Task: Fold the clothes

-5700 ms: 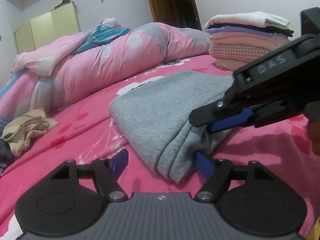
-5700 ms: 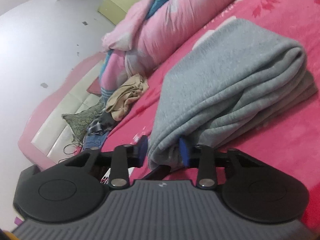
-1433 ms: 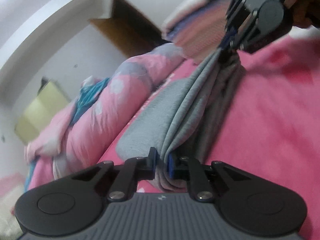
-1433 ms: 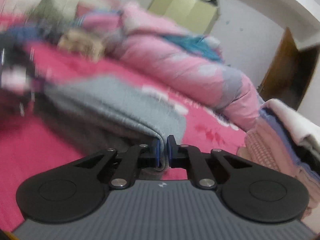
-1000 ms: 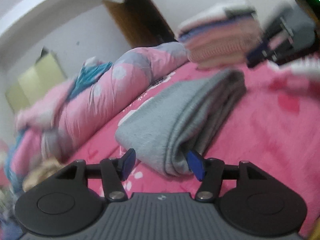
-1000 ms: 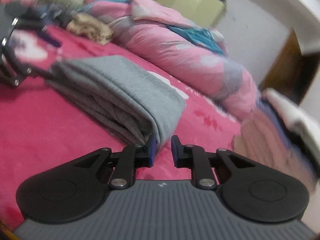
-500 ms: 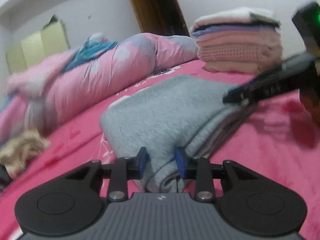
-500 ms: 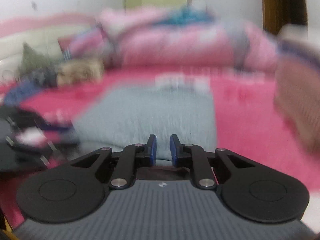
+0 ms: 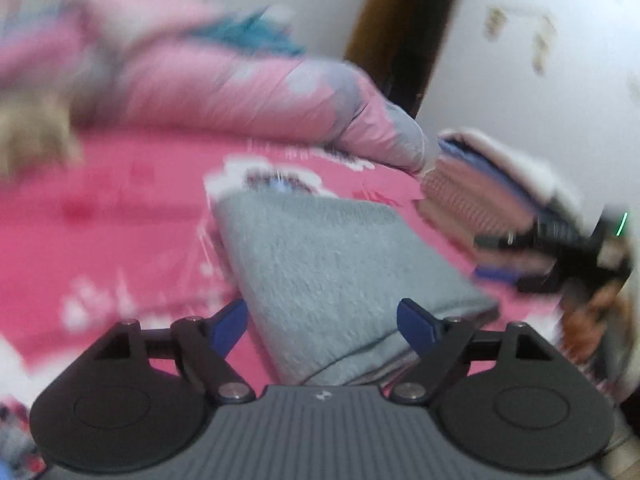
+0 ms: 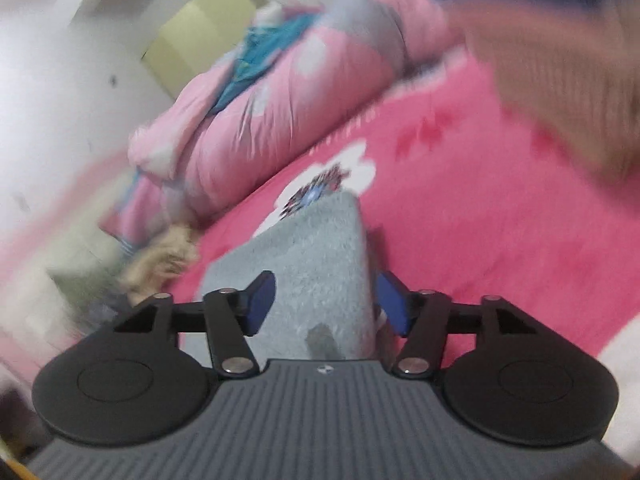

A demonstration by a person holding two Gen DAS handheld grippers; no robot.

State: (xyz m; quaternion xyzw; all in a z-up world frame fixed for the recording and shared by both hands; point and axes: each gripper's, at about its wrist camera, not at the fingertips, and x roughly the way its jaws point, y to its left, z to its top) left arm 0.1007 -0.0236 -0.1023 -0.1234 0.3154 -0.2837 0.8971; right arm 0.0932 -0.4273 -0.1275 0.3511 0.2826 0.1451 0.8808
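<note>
Left wrist view | soft grey folded cloth (image 9: 328, 268) lies flat on the pink bed sheet (image 9: 120, 216) | left gripper (image 9: 324, 320) jaws have just let go, cloth between them | right gripper (image 10: 324, 304) jaws have just spread too, gripping nothing | this fold looks finished, ready for the pile of folded clothes (image 9: 480, 184).

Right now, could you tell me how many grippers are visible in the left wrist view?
2: the left gripper, open around the folded grey garment, and the right gripper, blurred, beyond the garment's right edge.
</note>
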